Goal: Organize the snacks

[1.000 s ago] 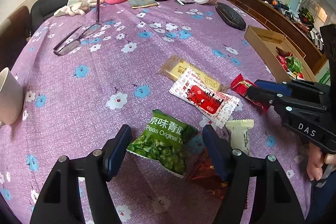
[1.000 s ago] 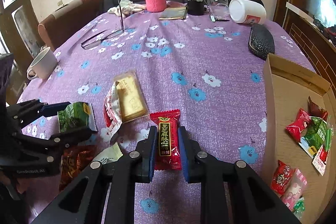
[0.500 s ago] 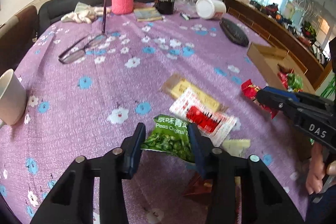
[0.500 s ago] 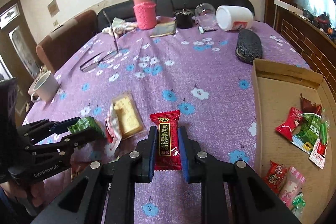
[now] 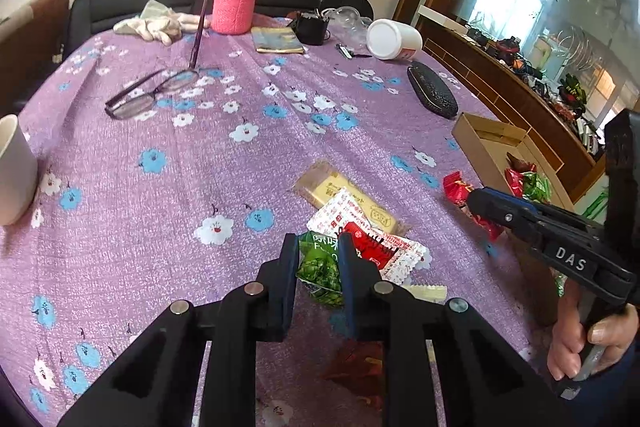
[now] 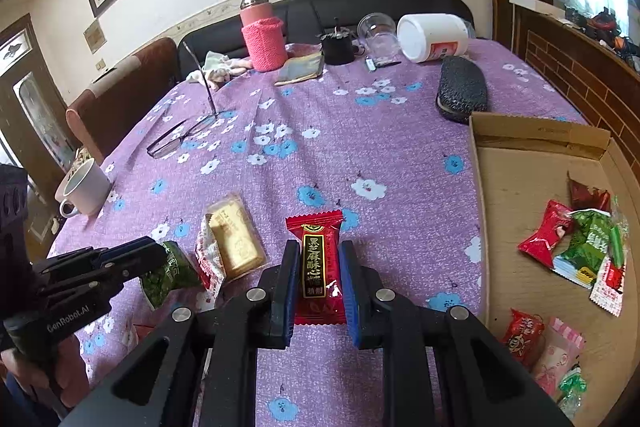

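Right wrist view: several snacks already lie in the cardboard box (image 6: 520, 147); right gripper (image 6: 319, 269) pinches a red candy (image 6: 318, 259), left gripper (image 5: 319, 259) has just closed on the green pea packet (image 5: 320, 267); others wait on the tabletop (image 6: 360, 147)

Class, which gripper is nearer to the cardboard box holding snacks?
Right. The right gripper, shut on a red candy, sits just beside the cardboard box; the left gripper, clamping the green pea packet, lies farther away.

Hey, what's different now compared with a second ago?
The left hand-held gripper has just been closing its jaws and now pinches the green peas packet. The right hand-held gripper still clamps the red candy. Other snacks stayed put.
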